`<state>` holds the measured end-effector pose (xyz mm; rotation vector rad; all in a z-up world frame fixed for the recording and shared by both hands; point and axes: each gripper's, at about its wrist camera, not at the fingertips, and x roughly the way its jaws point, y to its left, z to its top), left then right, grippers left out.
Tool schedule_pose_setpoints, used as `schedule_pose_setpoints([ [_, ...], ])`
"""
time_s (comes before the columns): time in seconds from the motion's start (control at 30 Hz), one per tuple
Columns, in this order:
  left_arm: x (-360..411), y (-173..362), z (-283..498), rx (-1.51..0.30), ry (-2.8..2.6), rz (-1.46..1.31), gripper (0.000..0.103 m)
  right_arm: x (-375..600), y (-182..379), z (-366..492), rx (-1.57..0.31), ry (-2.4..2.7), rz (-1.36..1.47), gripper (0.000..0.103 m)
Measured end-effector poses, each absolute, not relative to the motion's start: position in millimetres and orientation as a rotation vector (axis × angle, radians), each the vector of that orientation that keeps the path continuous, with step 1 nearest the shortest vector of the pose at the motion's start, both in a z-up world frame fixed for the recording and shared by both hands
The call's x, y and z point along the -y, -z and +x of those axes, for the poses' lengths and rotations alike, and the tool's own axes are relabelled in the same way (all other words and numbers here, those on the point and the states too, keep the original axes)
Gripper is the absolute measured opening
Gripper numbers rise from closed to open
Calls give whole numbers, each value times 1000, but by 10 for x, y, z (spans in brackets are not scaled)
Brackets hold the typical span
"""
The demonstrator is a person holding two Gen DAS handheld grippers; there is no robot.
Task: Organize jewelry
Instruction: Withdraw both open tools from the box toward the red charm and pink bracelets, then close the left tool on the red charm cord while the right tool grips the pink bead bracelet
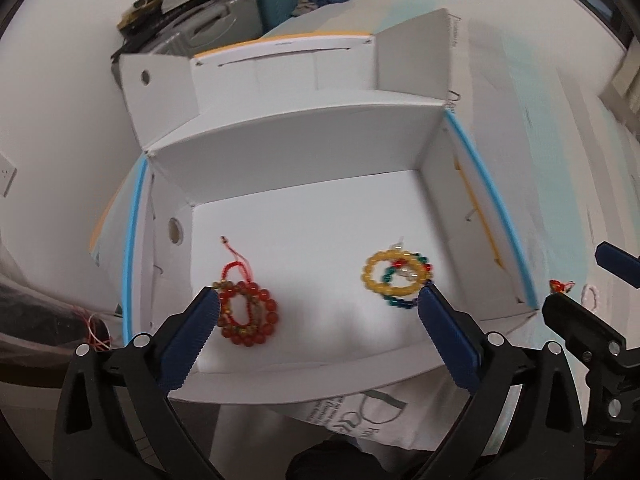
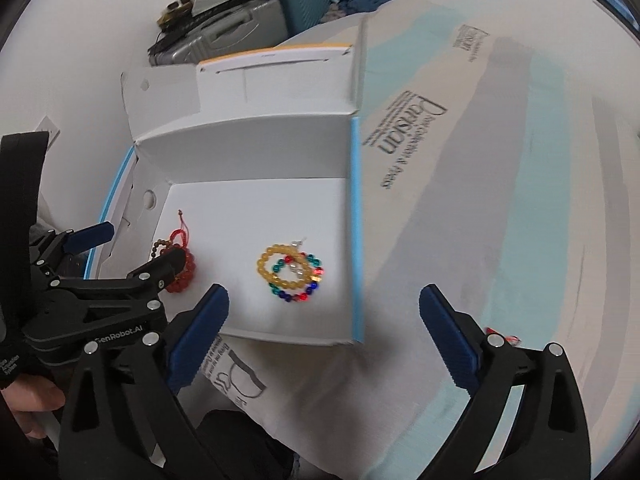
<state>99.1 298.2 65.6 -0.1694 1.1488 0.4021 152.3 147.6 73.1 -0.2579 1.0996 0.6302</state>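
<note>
An open white box, flaps raised, holds two bead clusters lying flat on its floor, well apart. At left, a red bead bracelet with a red cord loop. At right, a yellow bead bracelet overlaps a multicoloured bead bracelet.

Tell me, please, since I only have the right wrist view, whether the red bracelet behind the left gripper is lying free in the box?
Observer: Yes. The left wrist view shows the red bead bracelet whole on the floor of the box; the left gripper is open and holds nothing.
Operator: Is any jewelry left outside the box?
Observer: A pale bracelet lies outside, right of the box, beside a small red piece.
</note>
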Motion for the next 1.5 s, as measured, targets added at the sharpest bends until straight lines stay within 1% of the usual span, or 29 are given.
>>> schedule_pose_setpoints([
  [0.13, -2705, -712, 1062, -1139, -373, -142, 97, -1190, -799, 1553, -1091, -604, -228, 96],
  [0.43, -1926, -773, 1317, -1122, -276, -79, 97, -415, -903, 1656, -1073, -529, -164, 96],
  [0.7, -1239, -608, 1562, -1144, -173, -46, 97, 378, -815, 1835, -1090, -422, -107, 96],
  [0.9, -847, -433, 1750, -1156, -101, -34, 97, 834, -606, 1943, -1119, -357, -74, 96],
  [1.1, -506, -145, 1938, -1185, -39, -24, 97, 1205, -310, 2029, -1158, -300, -58, 96],
  [1.5, -144, 505, 2280, -1274, 9, -12, 97, 1665, 373, 2293, -1257, -220, -14, 96],
])
